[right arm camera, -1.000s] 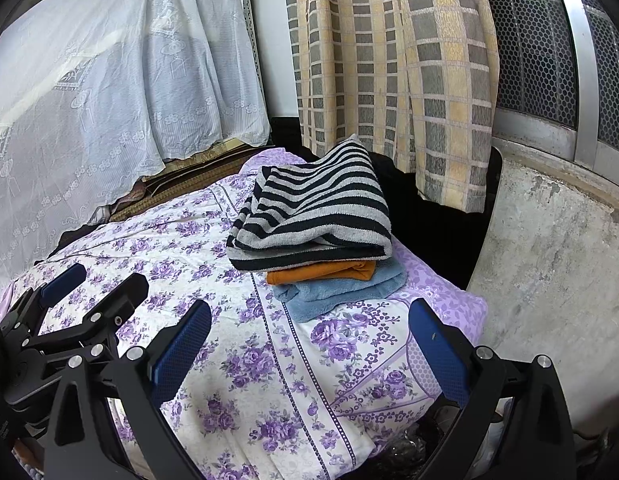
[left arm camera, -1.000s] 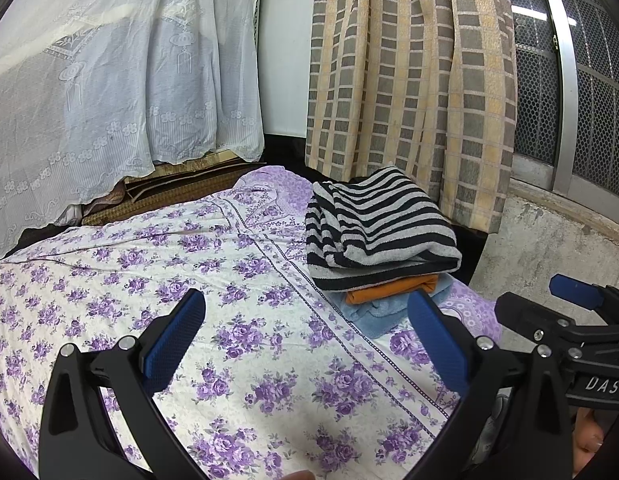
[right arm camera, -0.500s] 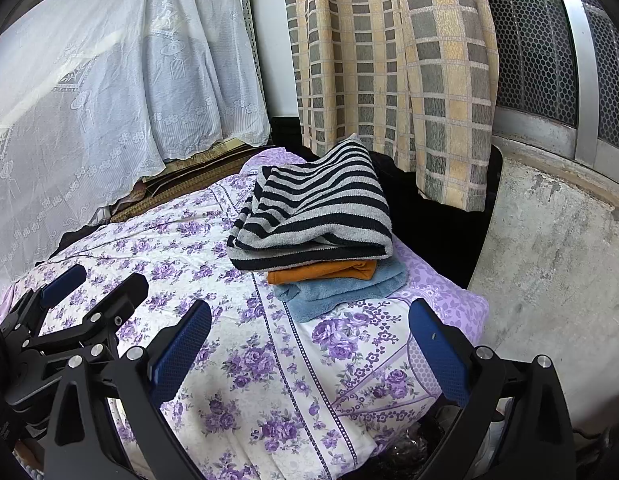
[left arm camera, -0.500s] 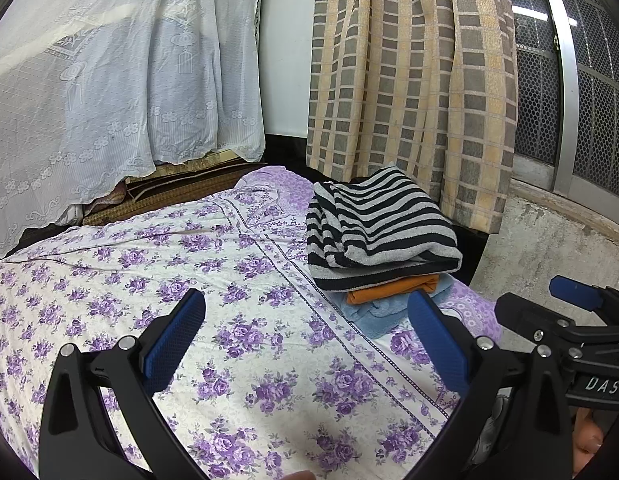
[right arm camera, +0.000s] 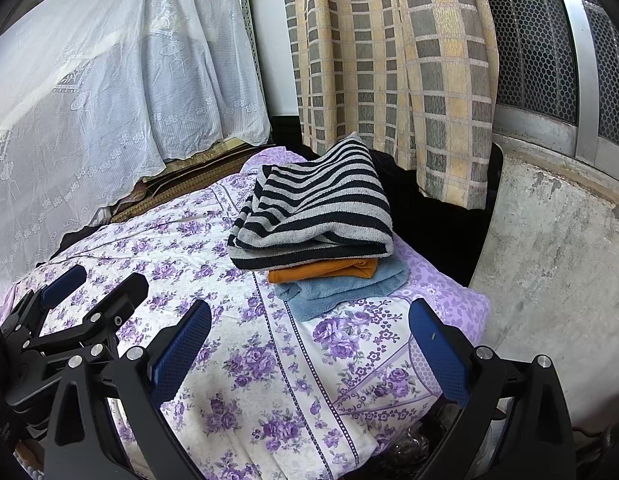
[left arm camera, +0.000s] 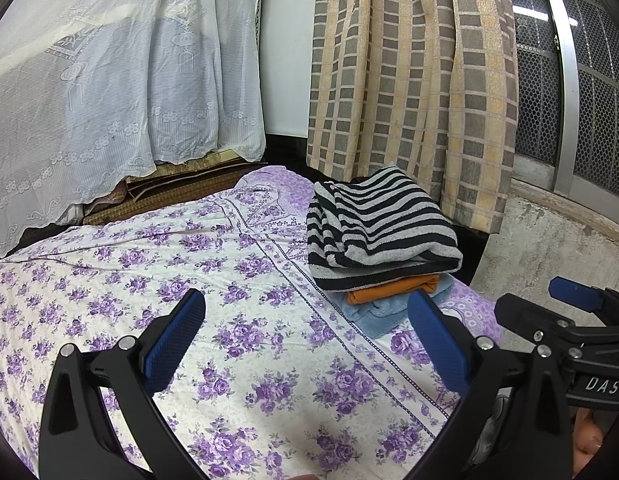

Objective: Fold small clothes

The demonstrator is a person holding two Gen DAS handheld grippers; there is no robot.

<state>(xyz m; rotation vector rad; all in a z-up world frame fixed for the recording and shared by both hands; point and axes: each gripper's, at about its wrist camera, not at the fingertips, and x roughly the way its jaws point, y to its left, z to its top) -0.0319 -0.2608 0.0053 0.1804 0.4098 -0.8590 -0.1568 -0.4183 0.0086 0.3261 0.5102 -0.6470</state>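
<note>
A stack of folded clothes sits at the far right corner of the bed: a black-and-grey striped top [left arm camera: 379, 224] [right arm camera: 313, 208] over an orange garment [left arm camera: 393, 289] [right arm camera: 325, 270] and a light blue towel [left arm camera: 383, 312] [right arm camera: 341, 288]. My left gripper [left arm camera: 305, 342] hovers open over the floral sheet [left arm camera: 169, 264], short of the stack, with nothing between its fingers. My right gripper [right arm camera: 309, 350] is also open and empty, just in front of the stack. Each gripper shows at the edge of the other's view: the right gripper [left arm camera: 577, 300] and the left gripper [right arm camera: 93, 292].
A white lace curtain [left arm camera: 109, 80] hangs behind the bed on the left. A checked tan curtain [left arm camera: 409, 80] hangs behind the stack. A concrete wall [right arm camera: 557, 272] and a meshed window [right arm camera: 529, 40] close off the right side. Woven mats [left arm camera: 169, 196] lie beyond the bed's far edge.
</note>
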